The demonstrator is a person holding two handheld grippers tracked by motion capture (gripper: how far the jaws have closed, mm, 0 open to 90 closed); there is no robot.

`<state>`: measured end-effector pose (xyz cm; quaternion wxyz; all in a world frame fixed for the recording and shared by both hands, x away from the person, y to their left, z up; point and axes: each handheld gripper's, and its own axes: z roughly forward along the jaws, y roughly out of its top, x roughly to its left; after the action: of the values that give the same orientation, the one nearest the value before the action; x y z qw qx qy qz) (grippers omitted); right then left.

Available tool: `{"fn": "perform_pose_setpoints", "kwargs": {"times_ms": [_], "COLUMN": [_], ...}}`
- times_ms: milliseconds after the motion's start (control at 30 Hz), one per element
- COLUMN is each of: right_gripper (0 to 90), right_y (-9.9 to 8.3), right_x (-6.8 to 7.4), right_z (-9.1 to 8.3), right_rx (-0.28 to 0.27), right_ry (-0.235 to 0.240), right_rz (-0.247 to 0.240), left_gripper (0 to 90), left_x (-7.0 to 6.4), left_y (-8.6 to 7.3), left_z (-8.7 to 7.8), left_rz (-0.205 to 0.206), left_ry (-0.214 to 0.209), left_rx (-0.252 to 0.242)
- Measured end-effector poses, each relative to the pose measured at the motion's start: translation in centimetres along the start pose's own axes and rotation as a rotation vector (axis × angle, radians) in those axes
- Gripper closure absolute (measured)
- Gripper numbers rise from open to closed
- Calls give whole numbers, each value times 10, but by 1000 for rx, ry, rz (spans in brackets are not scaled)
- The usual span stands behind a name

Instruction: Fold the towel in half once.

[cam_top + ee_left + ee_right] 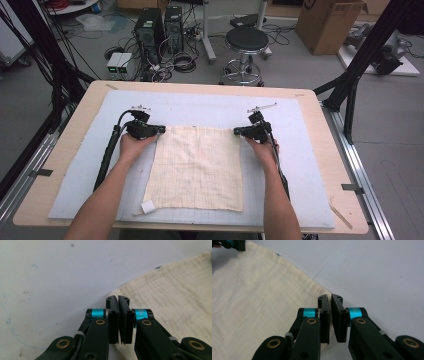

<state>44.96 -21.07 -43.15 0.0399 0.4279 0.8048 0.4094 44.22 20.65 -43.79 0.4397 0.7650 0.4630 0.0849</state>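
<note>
Left gripper (162, 129) and right gripper (236, 131) each pinched, apparently, on a top corner of the cloth (197, 167) mid-frame (thin, limp, light); corners grip best.

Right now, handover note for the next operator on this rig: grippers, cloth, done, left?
Left gripper: shut on the far left corner of the cream cloth.
Right gripper: shut on the far right corner.
The cream cloth lies flat and unfolded on the pale blue mat, its white tag at the near left corner.
Done: both far corners pinched.
Left: probably lift and fold toward the near edge; no fold made yet.
</note>
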Motion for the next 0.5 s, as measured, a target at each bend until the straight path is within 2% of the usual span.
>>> {"fn": "perform_pose_setpoints", "kwargs": {"times_ms": [67, 167, 200, 233, 300, 500], "right_gripper": [857, 860, 860, 860, 860, 860], "right_y": [4, 11, 13, 15, 17, 13], "right_x": [1, 3, 3, 4, 4, 3], "right_z": [-4, -11, -13, -15, -19, -20], "right_rx": [-18, -57, -58, -69, -90, -86], "right_ry": [8, 6, 14, 14, 23, 57], "right_rz": [2, -23, -9, -23, -18, 2], "left_gripper": [869, 870, 870, 870, 870, 871], "left_x": [1, 3, 4, 4, 5, 2], "left_y": [2, 6, 8, 9, 10, 9], "left_z": [-4, -11, -15, -18, -22, -26], "left_rz": [-10, -20, -25, -26, -29, -17], "left_ry": [-8, -20, -26, -28, -44, -69], "left_rx": [-29, -75, -97, -116, -142, -133]}}
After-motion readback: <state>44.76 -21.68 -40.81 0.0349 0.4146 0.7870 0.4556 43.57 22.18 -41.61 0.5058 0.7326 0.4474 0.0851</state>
